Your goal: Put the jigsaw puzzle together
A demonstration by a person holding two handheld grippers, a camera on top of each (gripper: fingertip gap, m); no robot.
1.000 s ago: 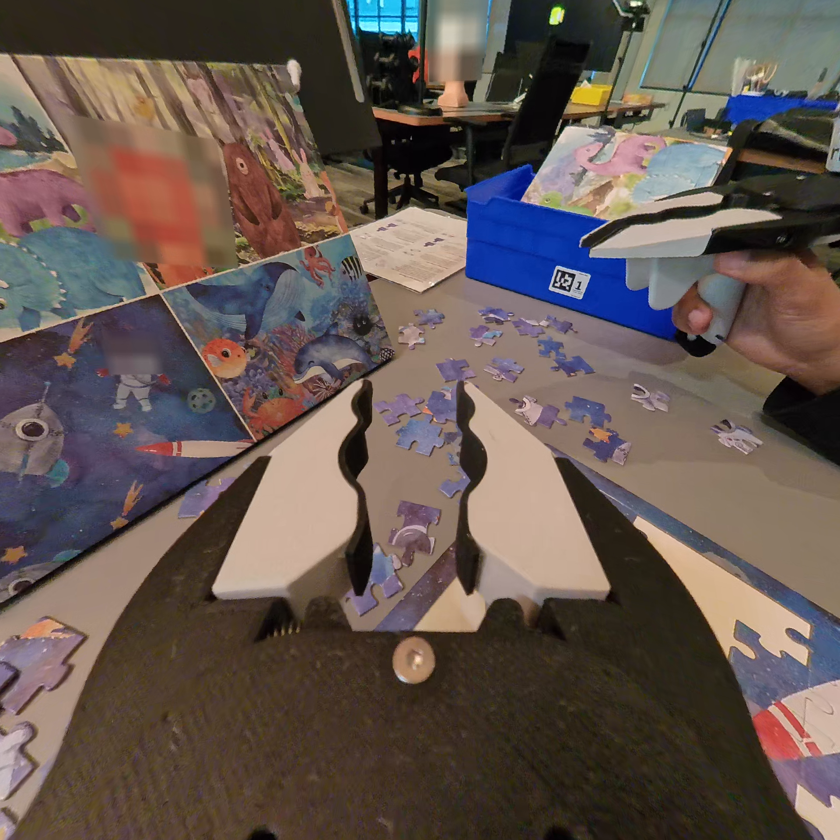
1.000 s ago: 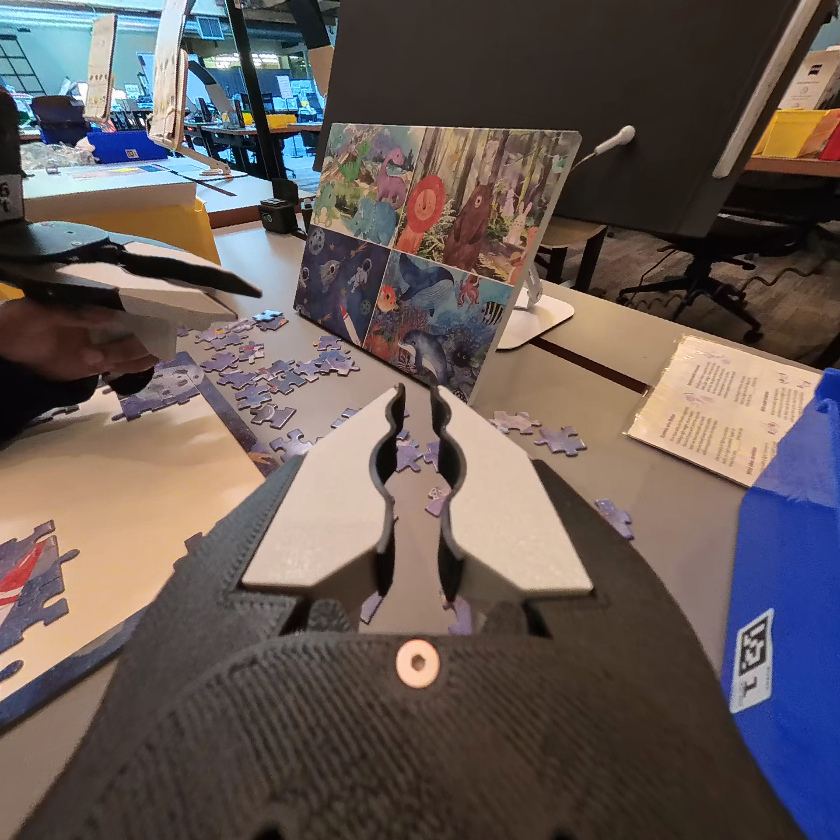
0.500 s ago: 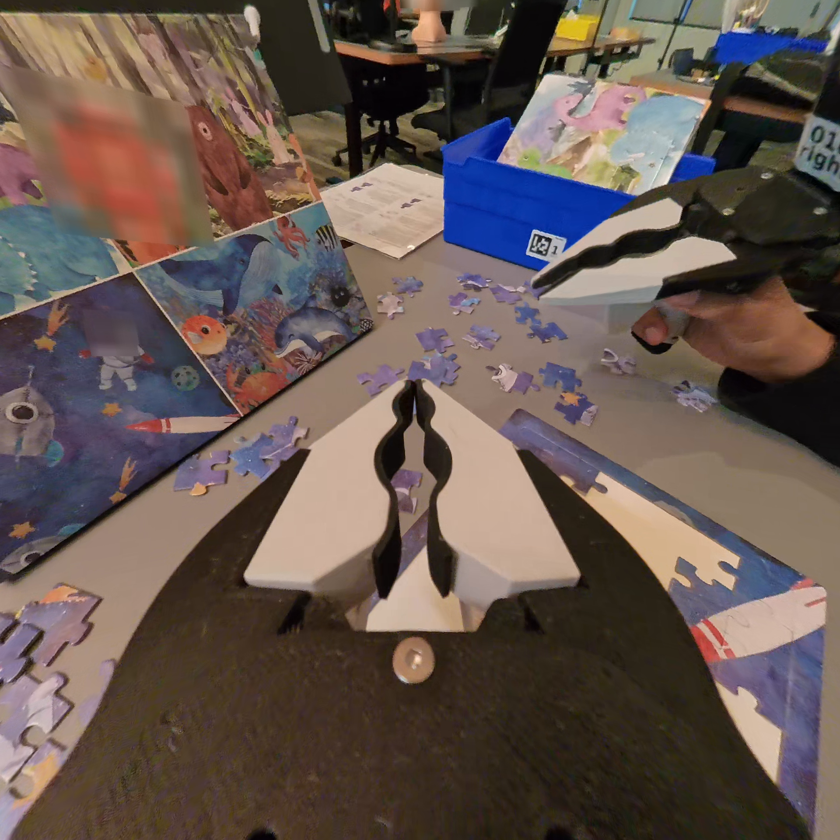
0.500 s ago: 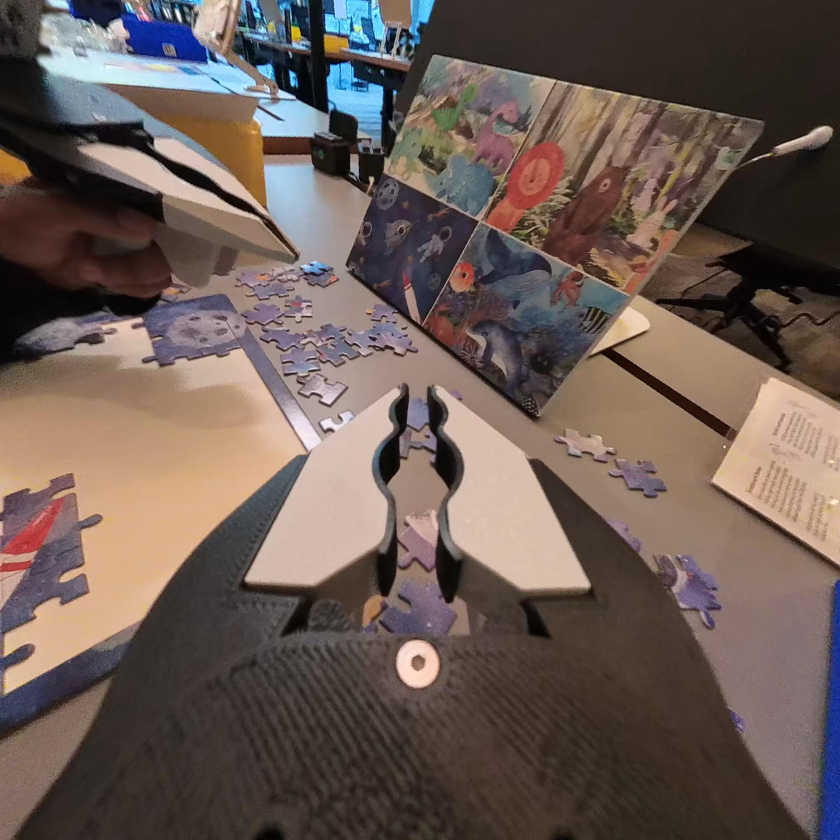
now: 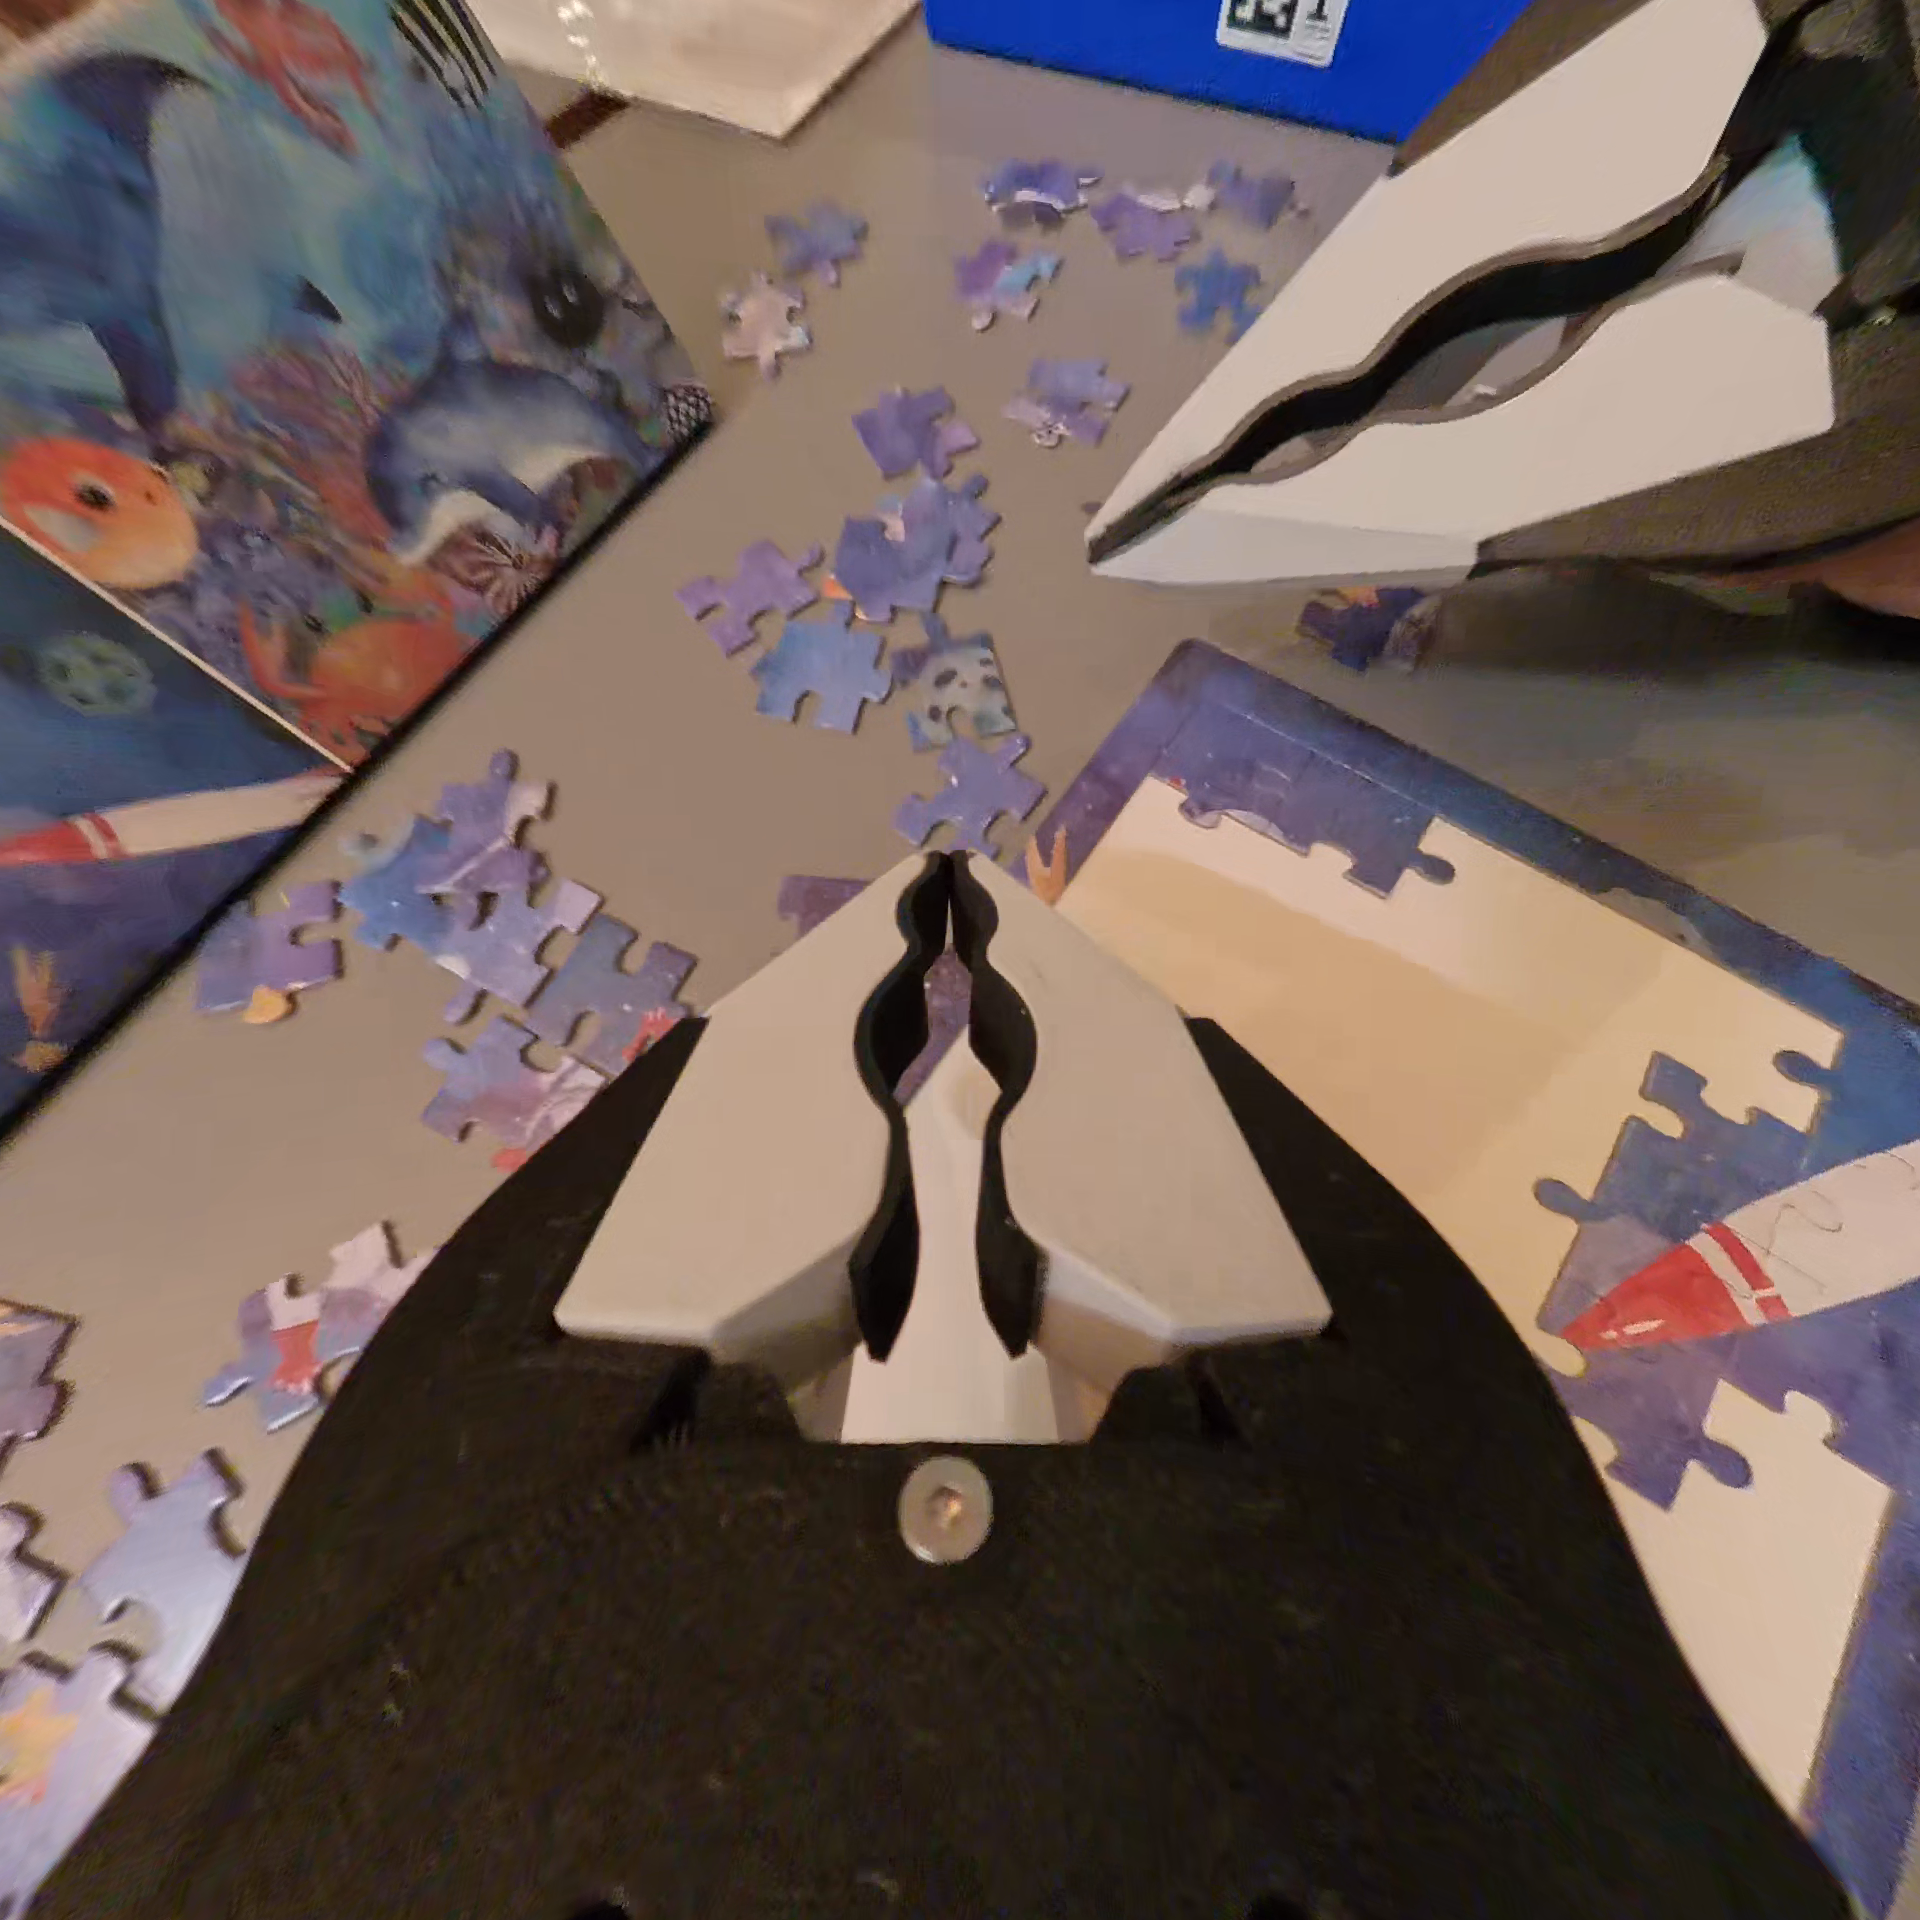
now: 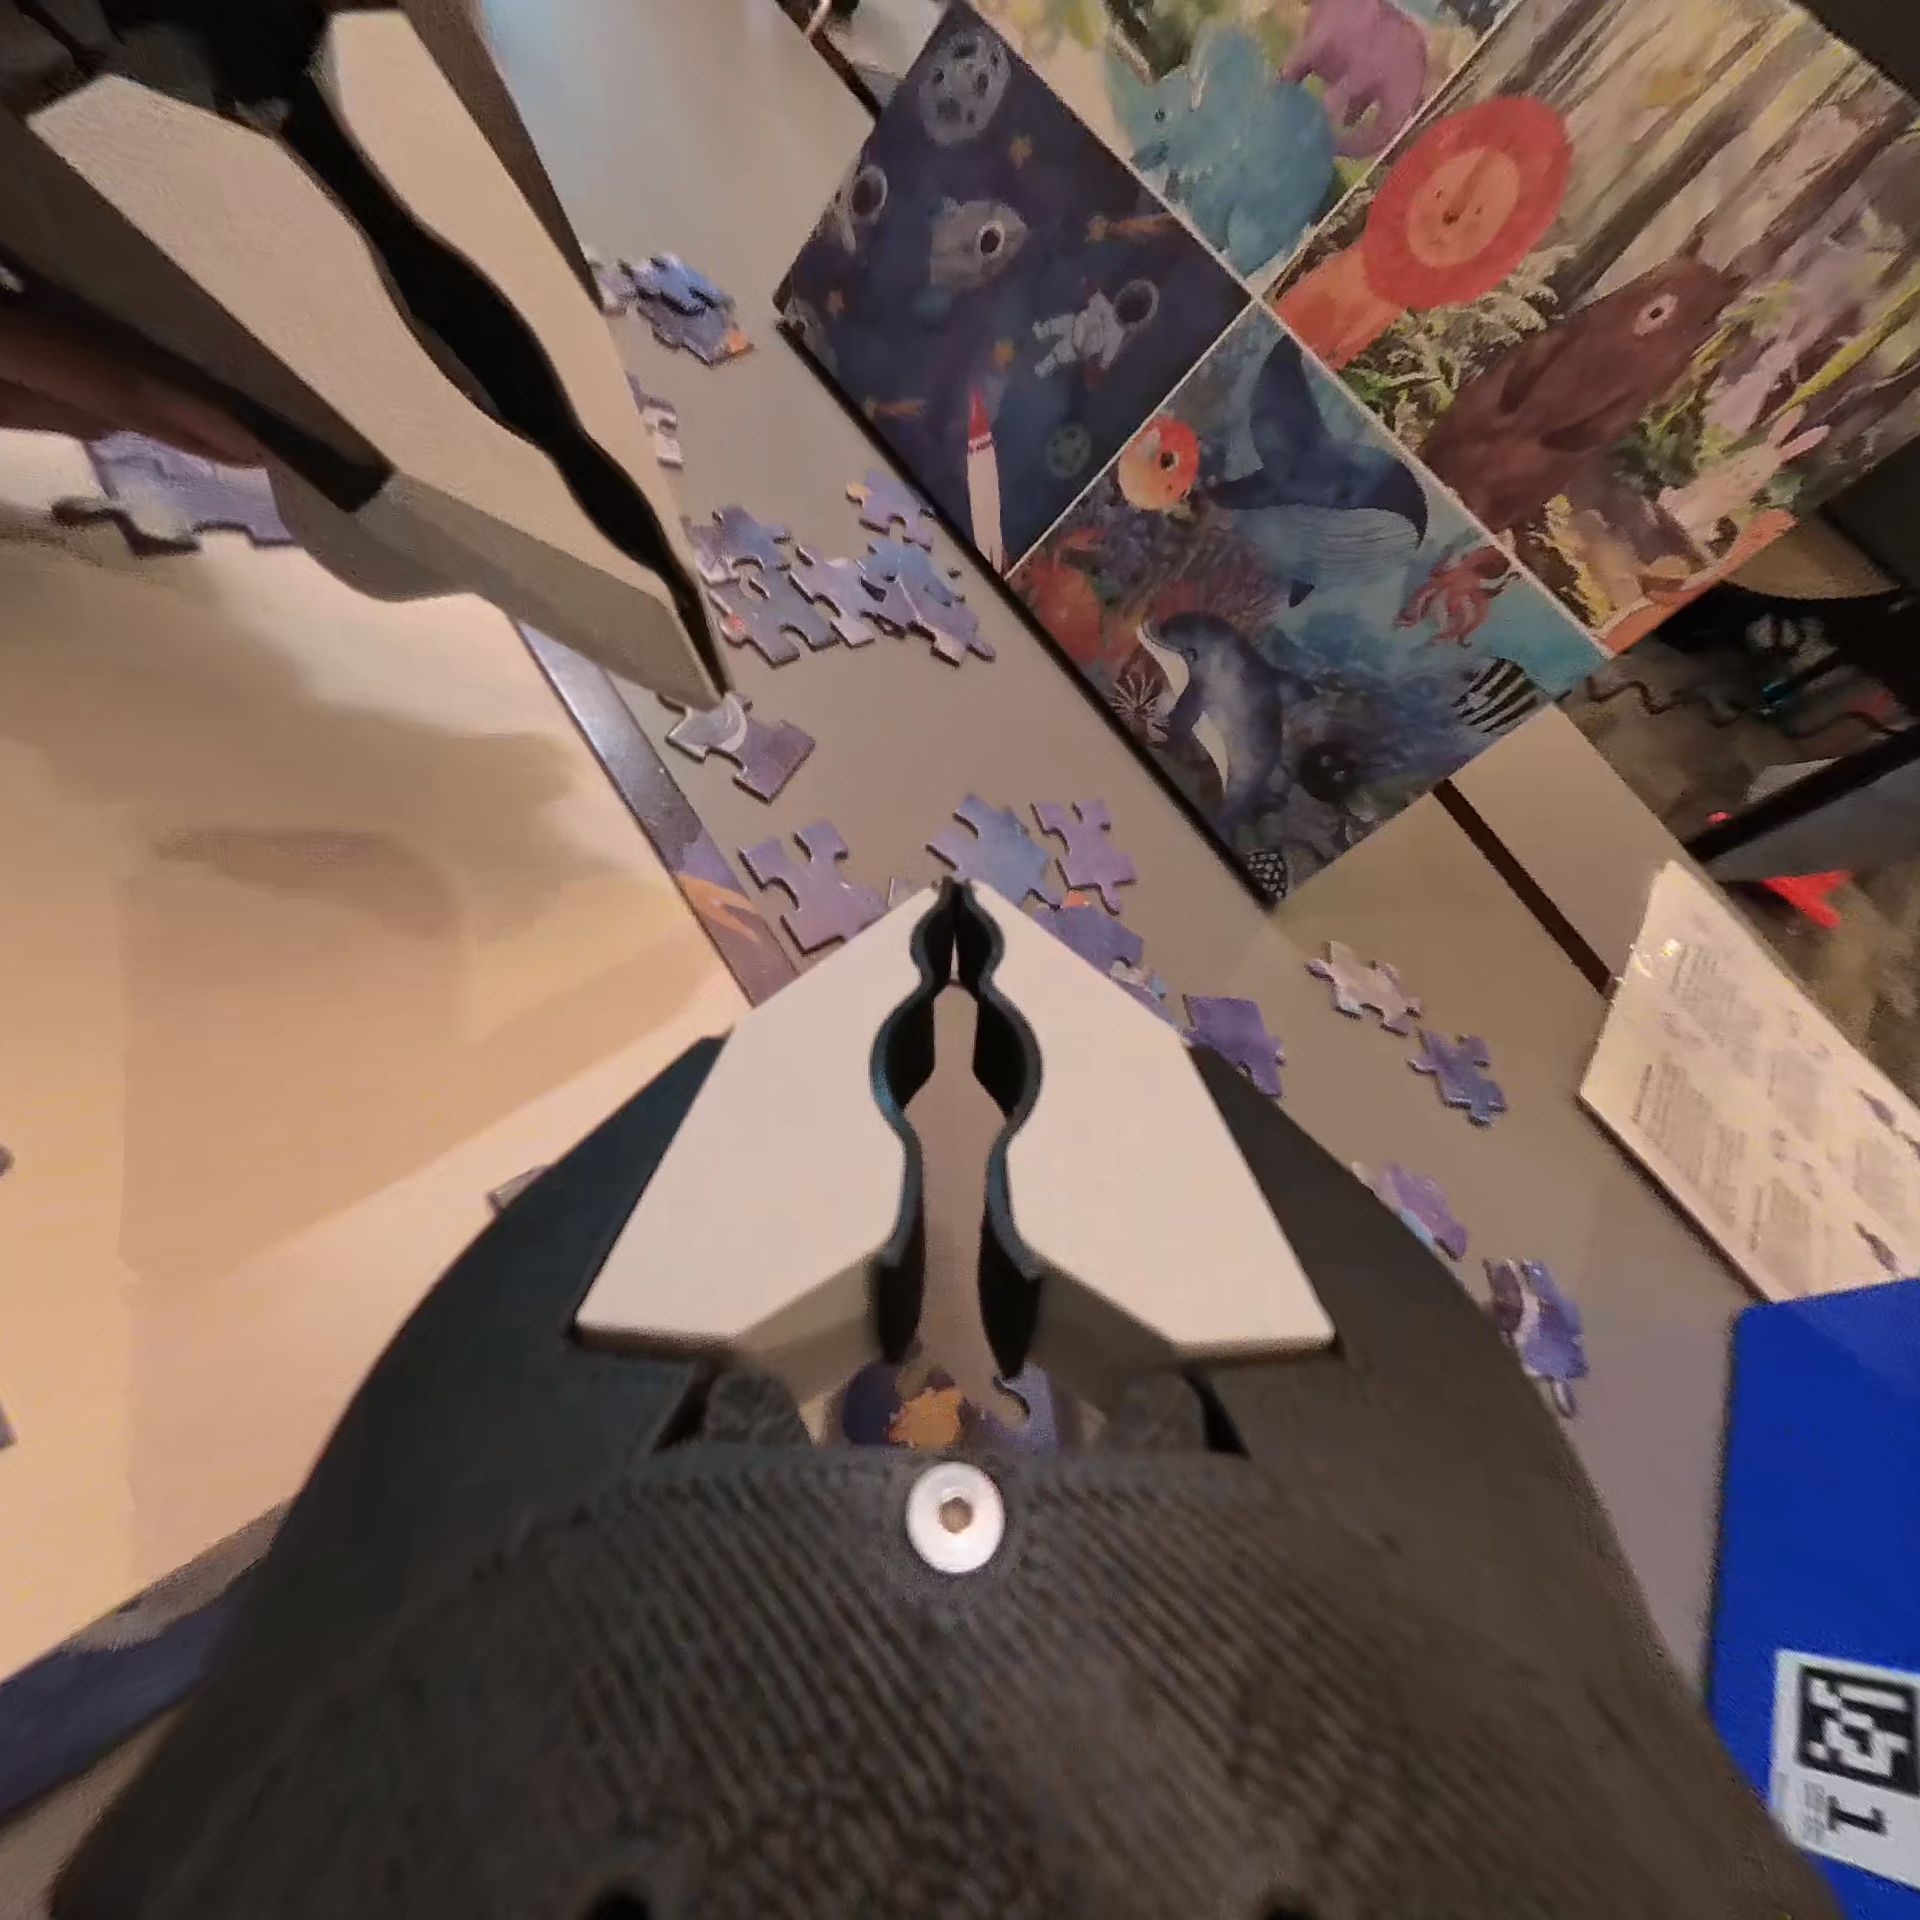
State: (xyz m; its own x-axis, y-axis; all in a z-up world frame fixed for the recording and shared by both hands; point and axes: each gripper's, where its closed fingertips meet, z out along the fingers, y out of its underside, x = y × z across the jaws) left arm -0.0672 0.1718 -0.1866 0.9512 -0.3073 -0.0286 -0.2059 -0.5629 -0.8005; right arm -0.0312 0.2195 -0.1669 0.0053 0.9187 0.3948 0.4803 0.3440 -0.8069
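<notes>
The puzzle tray [image 5: 1340, 769] has a blue border and a cream base, with a joined rocket part [image 5: 1714, 1278] at its right. Several loose purple pieces [image 5: 904, 540] lie on the grey table beside it. My left gripper [image 5: 948, 864] is shut, low over the tray's corner. A purple piece [image 5: 821, 902] lies on the table just under its tips. In the right wrist view the left gripper [image 6: 712, 691] has its tip at that piece [image 6: 758, 748]. My right gripper [image 6: 954, 896] is shut above loose pieces [image 6: 997, 847]. It also shows shut in the left wrist view [image 5: 1103, 545].
A picture board [image 5: 312, 416] [image 6: 1299, 416] stands along the far side of the pieces. A blue bin [image 6: 1818, 1455] [image 5: 1143, 52] sits to the right. A printed sheet [image 6: 1766, 1091] lies near it. More pieces [image 5: 499, 956] lie at the left. Spacing between my two grippers at the tips: around 7 cm.
Both grippers have come down close to the table and drawn near each other. The left jaws went from wide open to shut. The right jaws narrowed to shut.
</notes>
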